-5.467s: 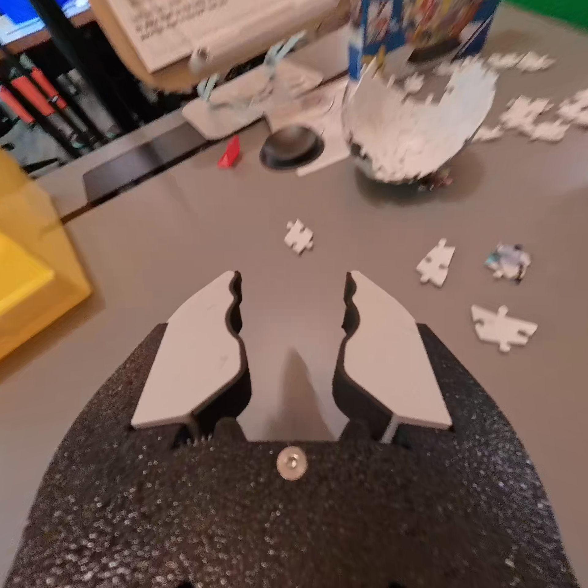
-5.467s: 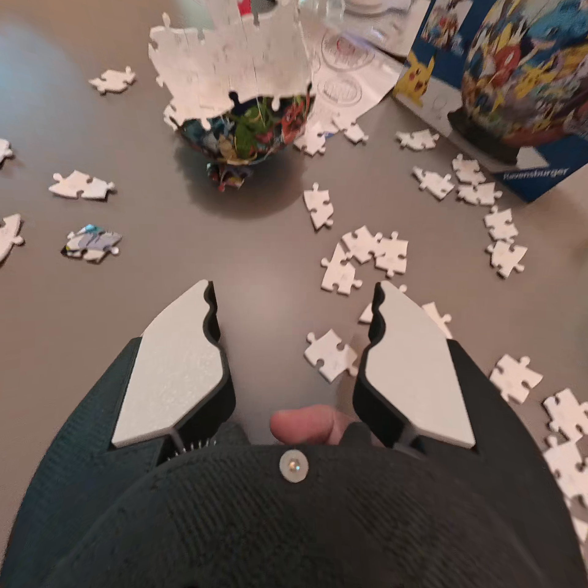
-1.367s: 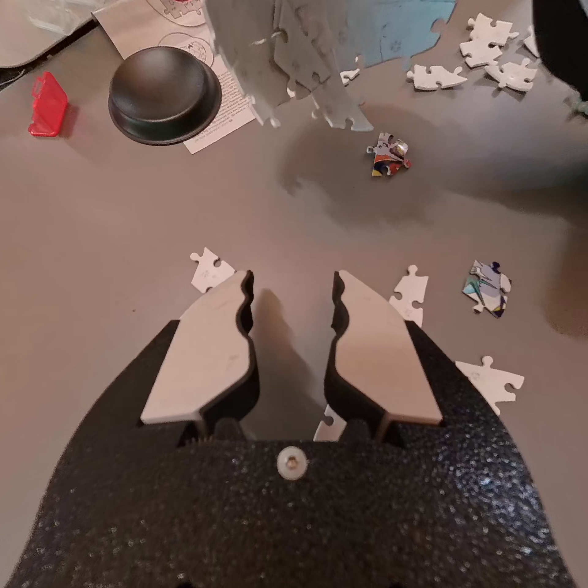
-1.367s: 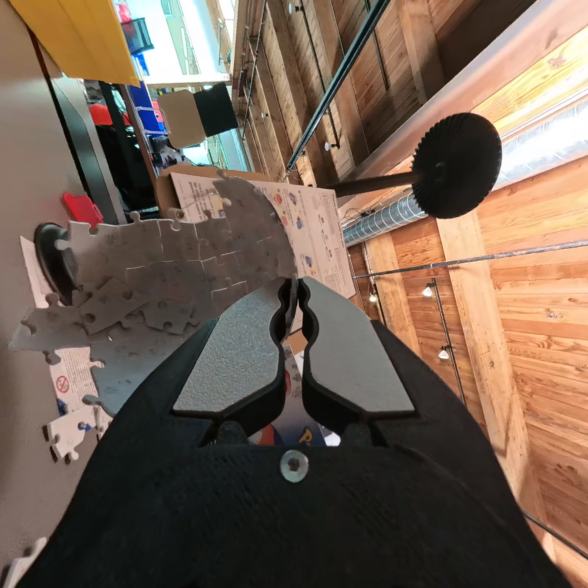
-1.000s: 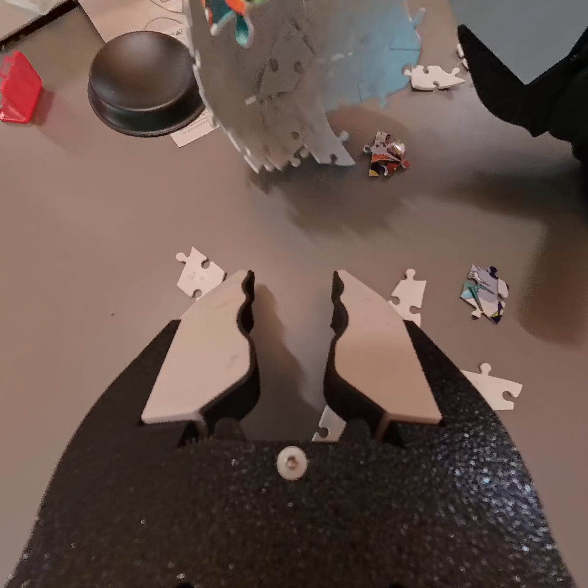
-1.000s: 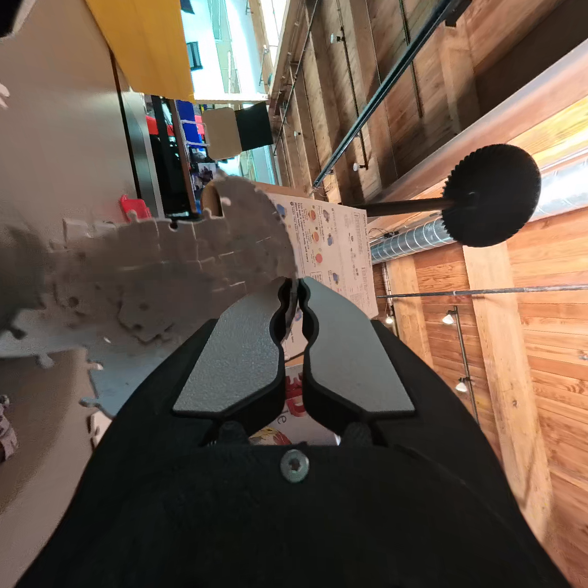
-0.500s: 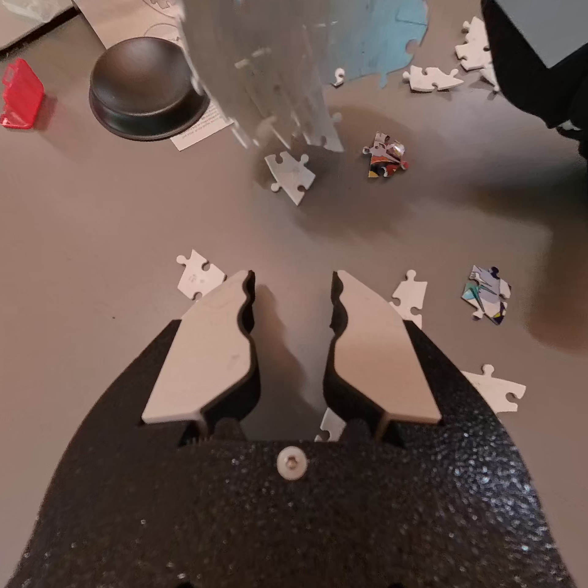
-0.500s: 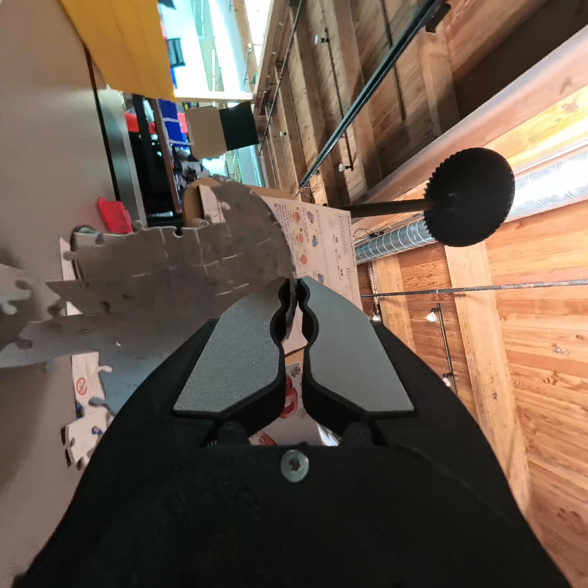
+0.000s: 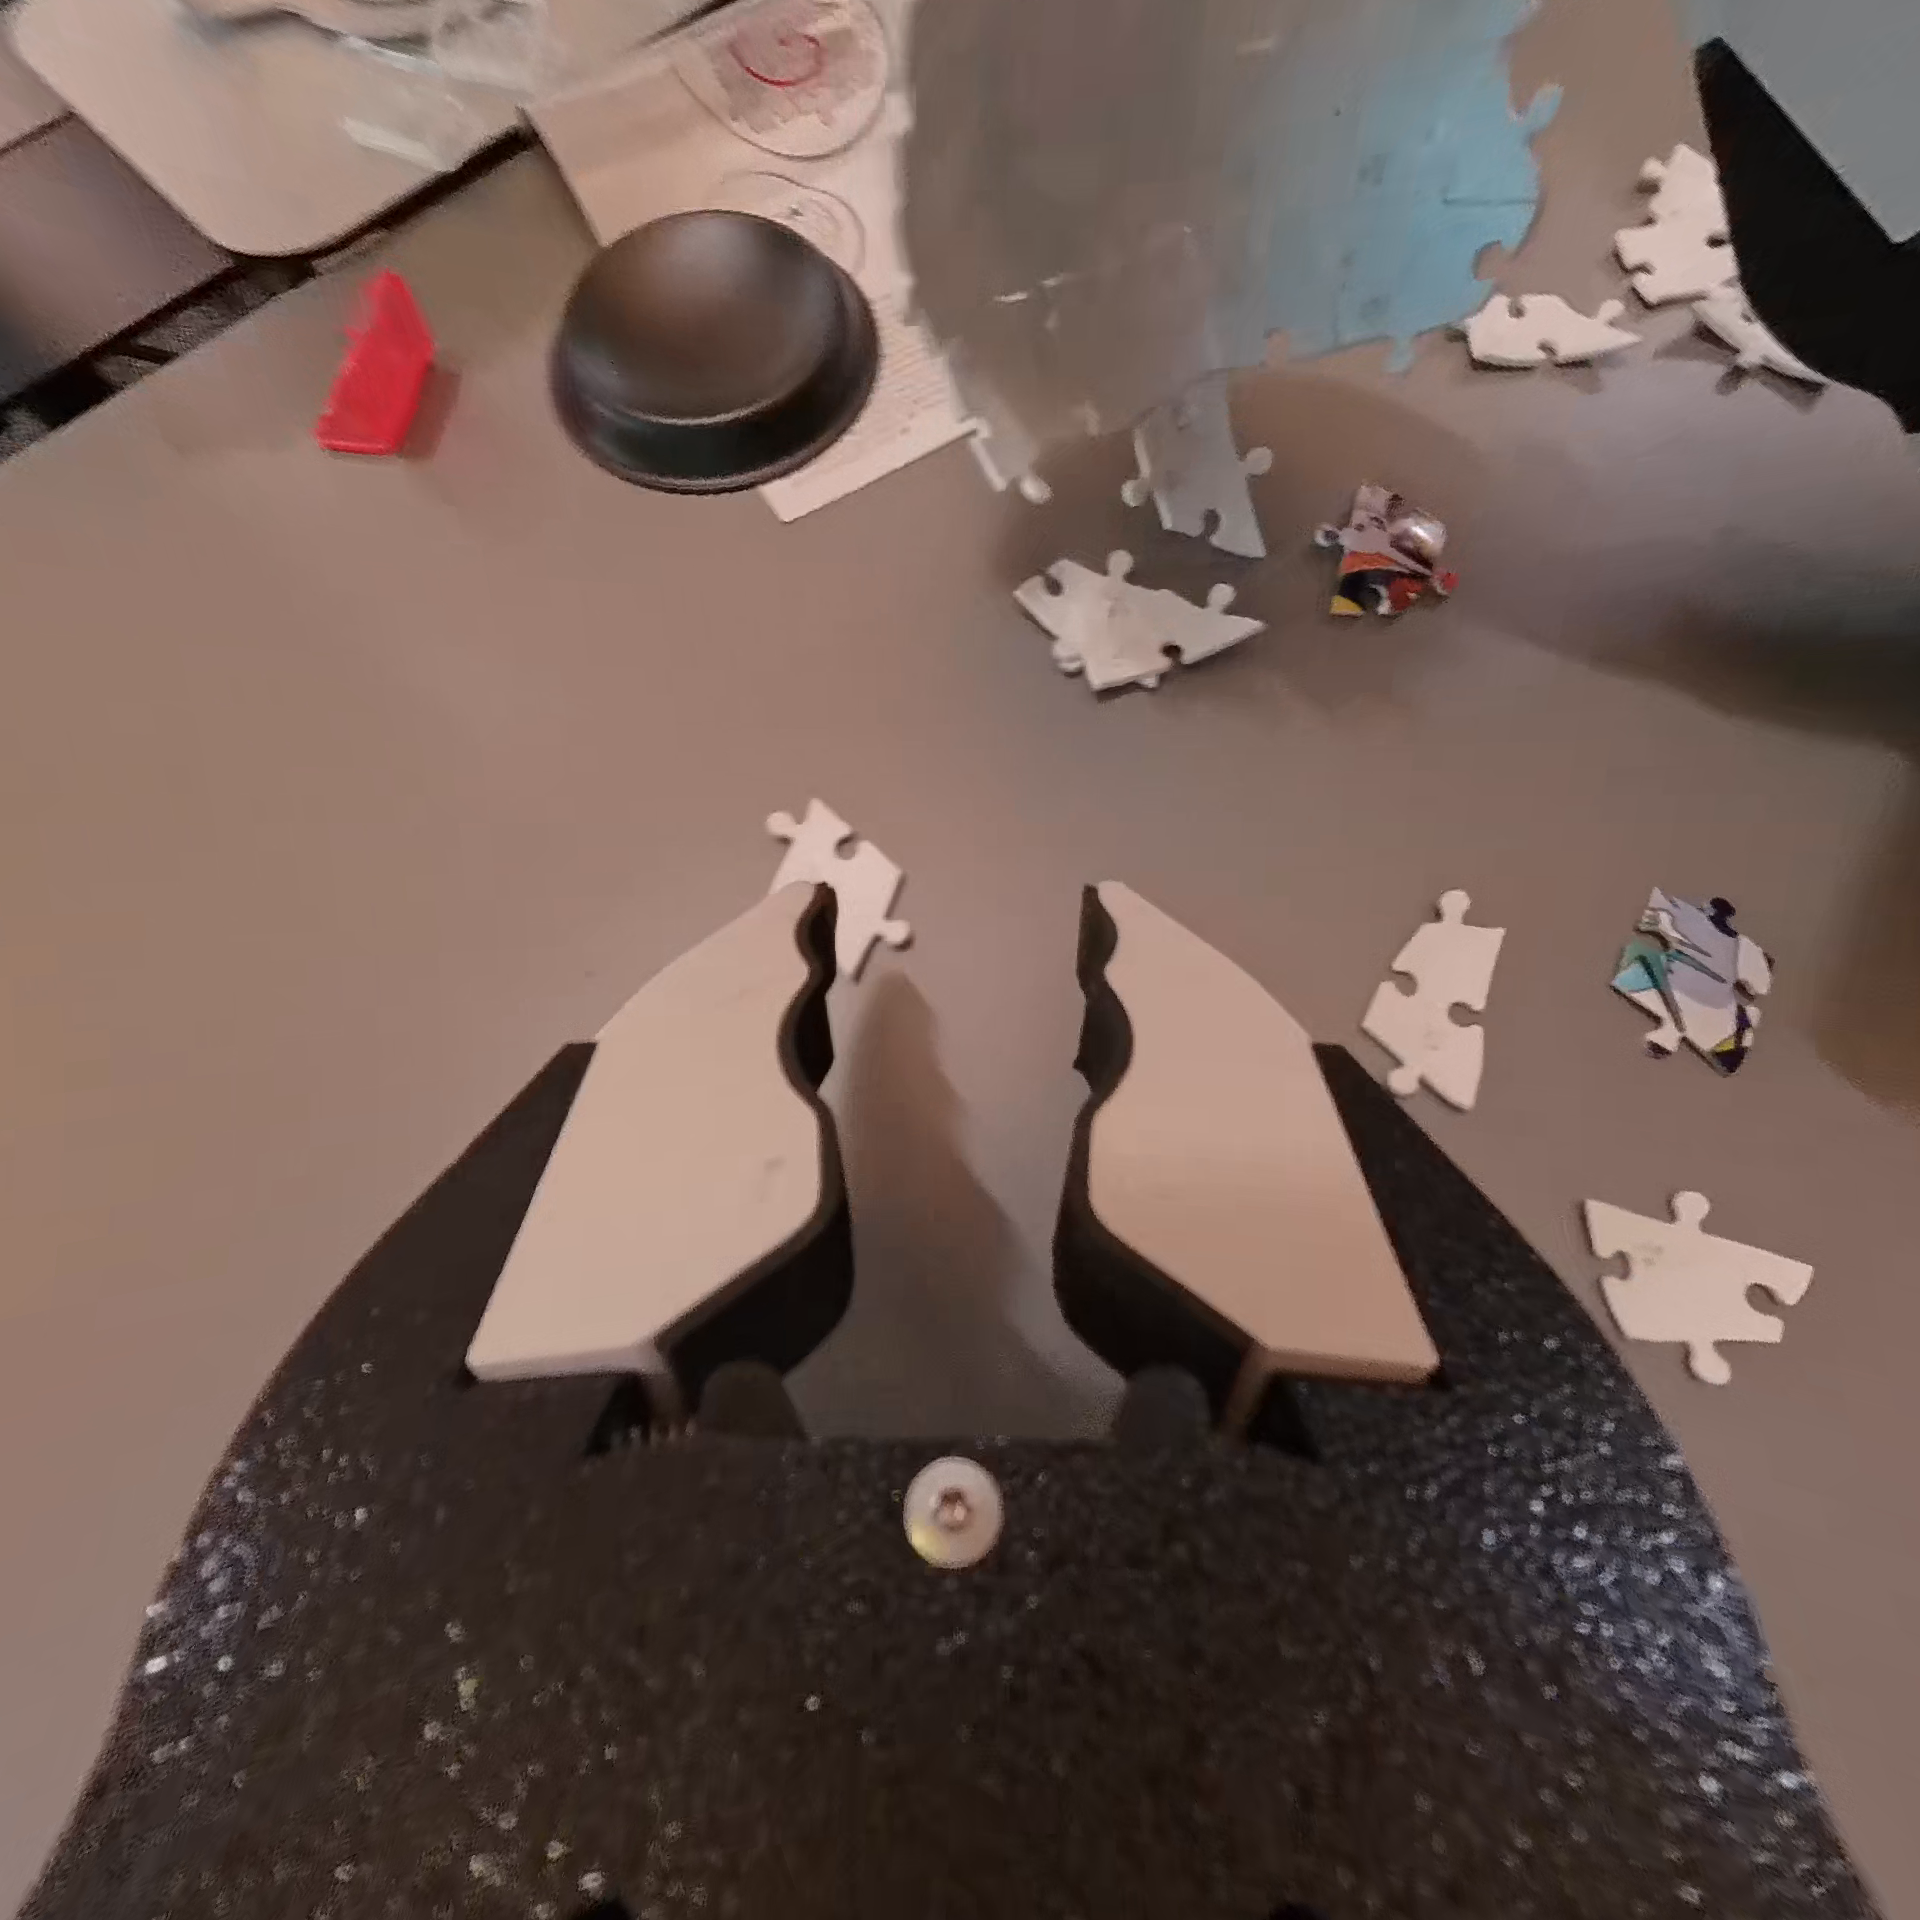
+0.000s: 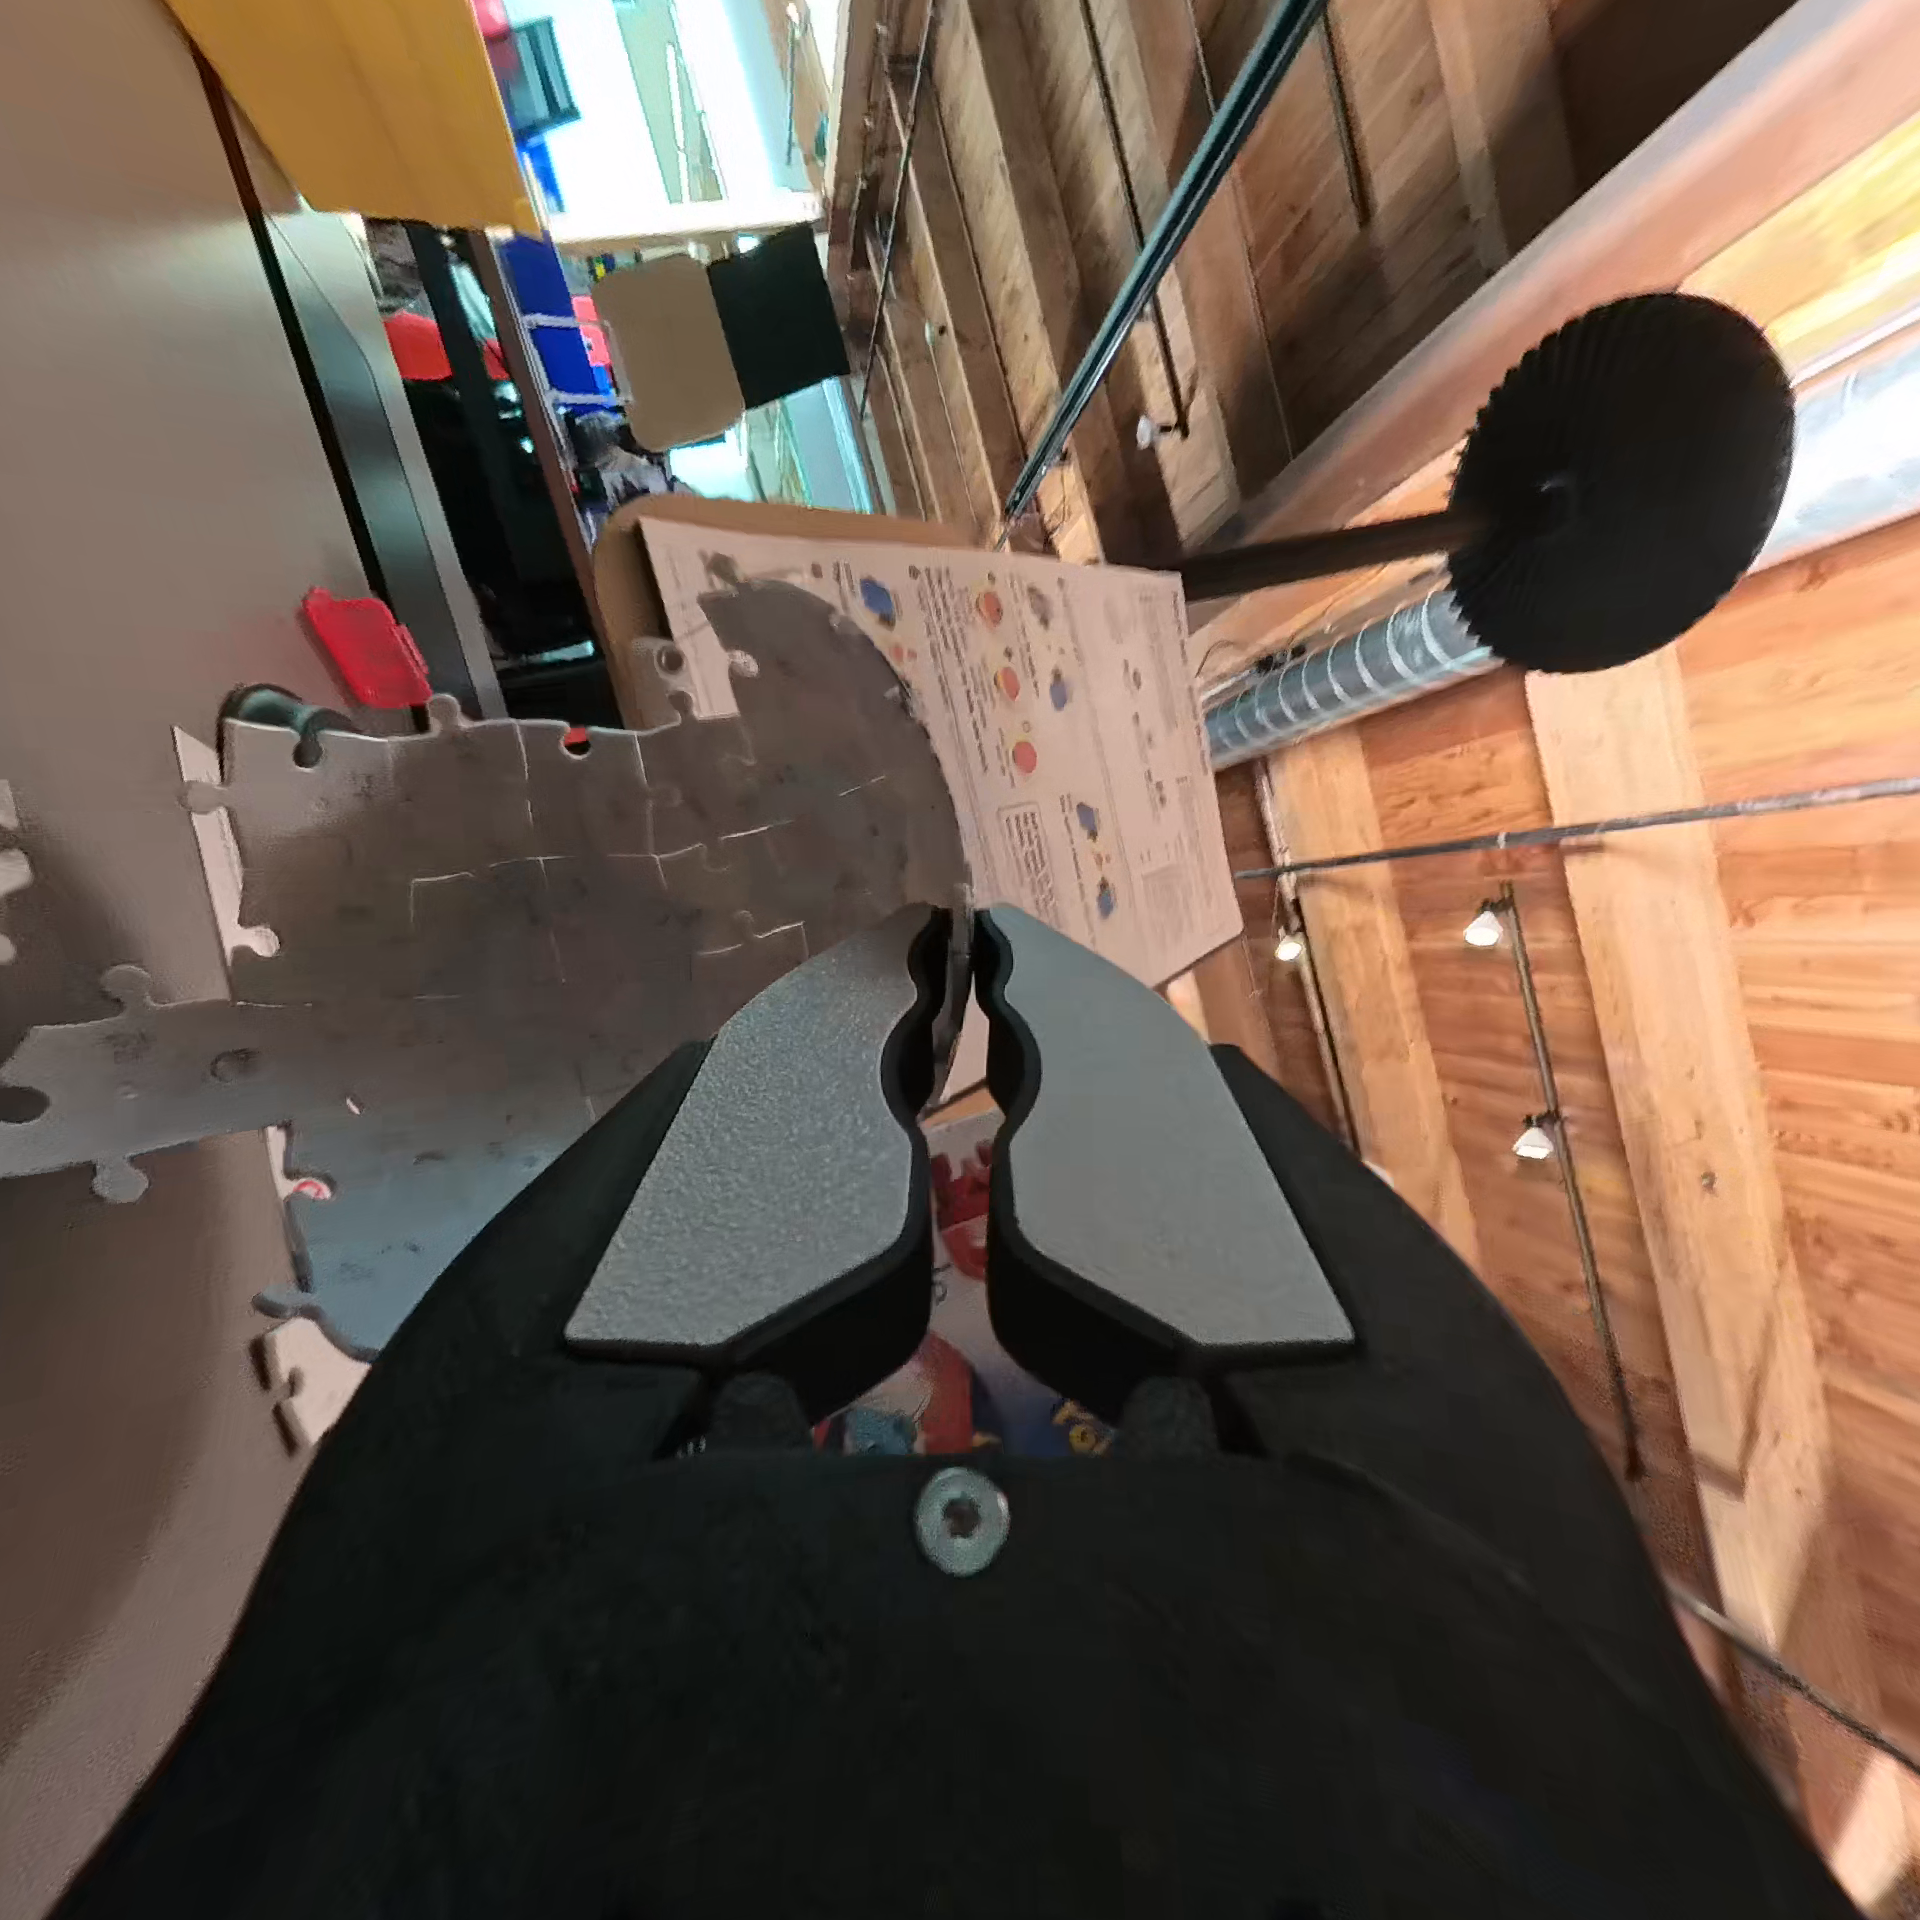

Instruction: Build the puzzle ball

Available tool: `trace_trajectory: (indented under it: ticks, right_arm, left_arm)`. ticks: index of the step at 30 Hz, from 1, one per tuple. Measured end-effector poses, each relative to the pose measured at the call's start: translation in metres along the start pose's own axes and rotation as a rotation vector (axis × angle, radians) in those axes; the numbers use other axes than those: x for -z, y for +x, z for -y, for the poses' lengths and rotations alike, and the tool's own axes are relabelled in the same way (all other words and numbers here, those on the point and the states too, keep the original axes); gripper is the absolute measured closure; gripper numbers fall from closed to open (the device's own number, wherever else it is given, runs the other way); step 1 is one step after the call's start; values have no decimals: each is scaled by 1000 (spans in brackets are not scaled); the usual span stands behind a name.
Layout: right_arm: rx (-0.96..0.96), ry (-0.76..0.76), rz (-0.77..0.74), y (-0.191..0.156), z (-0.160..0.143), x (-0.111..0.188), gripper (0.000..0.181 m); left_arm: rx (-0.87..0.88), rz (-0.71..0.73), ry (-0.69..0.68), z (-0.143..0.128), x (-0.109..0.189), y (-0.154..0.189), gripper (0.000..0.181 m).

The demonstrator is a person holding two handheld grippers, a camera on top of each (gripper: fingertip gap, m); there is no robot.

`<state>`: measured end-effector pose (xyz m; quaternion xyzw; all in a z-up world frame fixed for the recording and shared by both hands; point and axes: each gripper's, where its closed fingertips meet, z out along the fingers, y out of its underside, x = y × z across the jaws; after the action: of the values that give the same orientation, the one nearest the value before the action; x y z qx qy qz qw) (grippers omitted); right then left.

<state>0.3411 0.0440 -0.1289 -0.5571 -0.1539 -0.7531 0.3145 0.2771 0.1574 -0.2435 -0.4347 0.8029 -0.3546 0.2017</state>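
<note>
Your right gripper (image 10: 961, 940) is clamped on the rim of the half-built ball (image 10: 540, 894), its jaws pinching the thin curved wall. The gripper is rolled sideways, so that view shows the table (image 10: 94, 436) as a vertical band at the left and wooden beams and a black fan-shaped lamp (image 10: 1621, 483) at the right. The ball's grey inner face spreads left from the jaws, its ragged edge of tabs reaching toward the table.

Your left gripper (image 9: 956, 909) hovers over the table (image 9: 416, 727) with its jaws apart and nothing between them. A white piece (image 9: 847, 883) lies just past its left fingertip, partly hidden by it.

Take the black stand (image 9: 717, 348) as your mark. The red clip (image 9: 376, 369) lies to its left. The ball (image 9: 1195, 177) hangs, blurred, to its right, above the table. Below the ball, right of the stand, a small joined cluster (image 9: 1132, 623) lies white side up, and a printed piece (image 9: 1387, 566) sits just right of that. Farther right and nearer your left gripper lie two white pieces (image 9: 1439, 1003) and a second printed piece (image 9: 1694, 982). A paper sheet (image 9: 862, 457) is tucked under the stand.
</note>
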Motion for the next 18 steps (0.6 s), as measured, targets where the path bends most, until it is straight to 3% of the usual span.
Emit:
trace_trajectory:
  ticks: [4, 13, 18]
  right_arm:
    - [-82, -87, 53, -9, -22, -2, 177]
    - [-370, -259, 131, -25, -62, -6, 177]
    - [-538, -283, 189, -34, -72, -10, 177]
  left_arm:
    - [31, 37, 2, -8, 17, -19, 137]
    - [73, 55, -71, -55, 39, -32, 137]
    - [56, 40, -56, -45, 35, -33, 136]
